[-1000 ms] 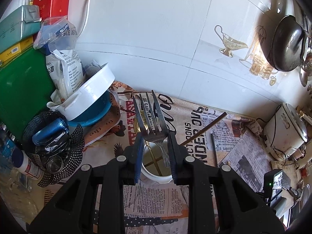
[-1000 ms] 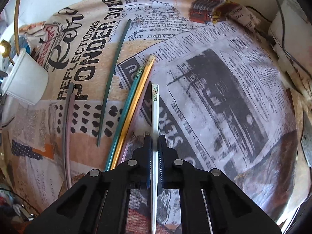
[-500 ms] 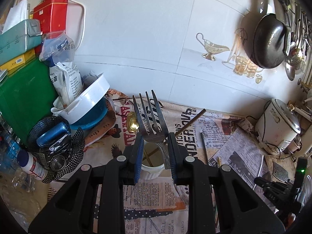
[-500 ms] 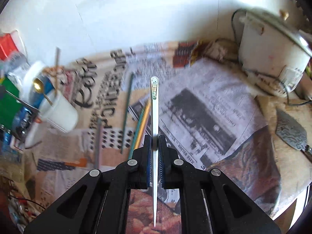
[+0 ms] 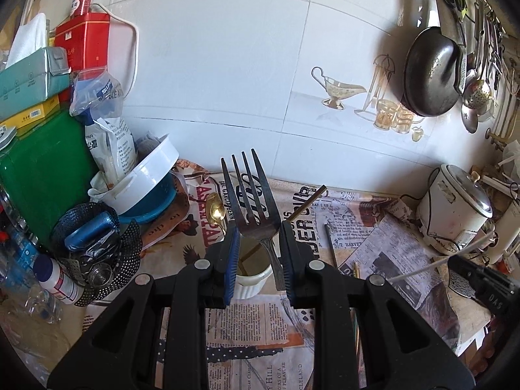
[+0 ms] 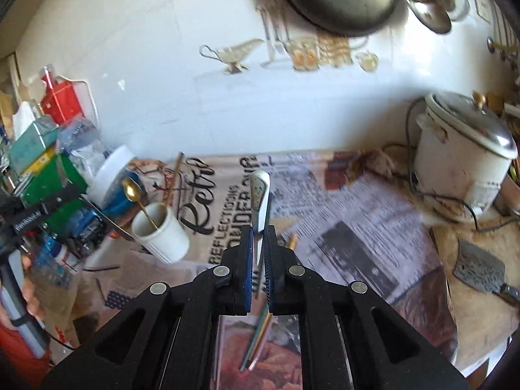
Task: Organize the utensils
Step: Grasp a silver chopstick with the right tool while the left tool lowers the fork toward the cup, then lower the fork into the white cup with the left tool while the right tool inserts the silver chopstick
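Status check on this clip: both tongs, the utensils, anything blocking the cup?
Left tongs shut on fork. Right tongs shut on white chopstick. White cup holds gold spoon; mouth clear.

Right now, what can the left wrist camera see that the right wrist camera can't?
Only the left wrist view shows the left gripper holding a fork, prongs up. Only the right wrist view shows the right gripper shut on a white chopstick, and a cleaver lying at the right. Both show the white cup with the gold spoon in it, and the rice cooker.
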